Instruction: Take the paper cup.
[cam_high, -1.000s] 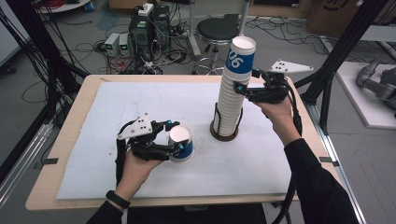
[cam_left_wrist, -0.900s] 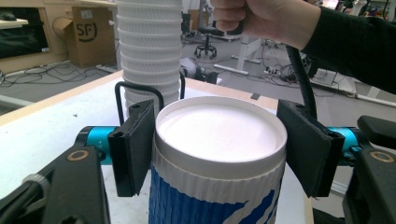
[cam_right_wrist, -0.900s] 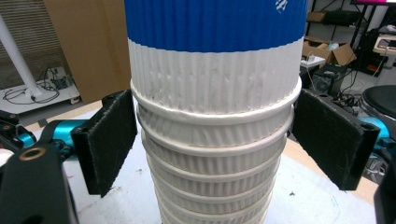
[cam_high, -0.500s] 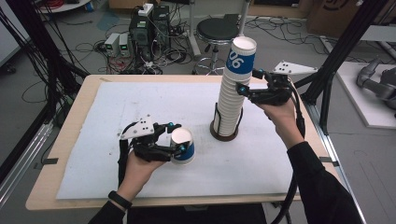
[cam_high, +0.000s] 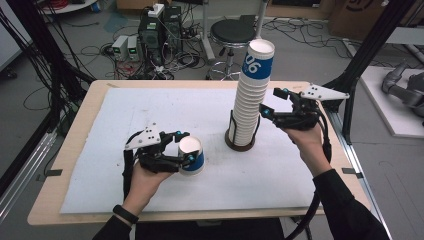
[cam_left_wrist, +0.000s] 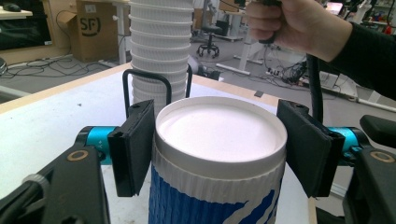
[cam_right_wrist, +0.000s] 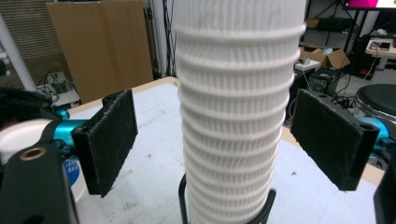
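A tall stack of upturned white paper cups (cam_high: 248, 107) stands in a black wire holder (cam_high: 234, 144) right of the table's middle. Its top cup has a blue band marked 06. My right gripper (cam_high: 273, 102) is open just right of the stack at mid height. In the right gripper view its pads (cam_right_wrist: 109, 140) flank the stack (cam_right_wrist: 233, 93) without touching it. A single blue-and-white cup (cam_high: 195, 162) stands upturned at front centre, and my left gripper (cam_high: 184, 146) is shut on its upper part. In the left gripper view both pads (cam_left_wrist: 135, 144) press the cup (cam_left_wrist: 219, 135).
A white mat (cam_high: 125, 120) covers the wooden table (cam_high: 65, 210). Behind the table are a black stool (cam_high: 232, 32), computer boxes (cam_high: 150, 35) and floor cables. A black frame post (cam_high: 367, 55) rises at the right.
My right gripper has drawn back a little to the right, away from the stack. The left gripper and its cup have barely shifted.
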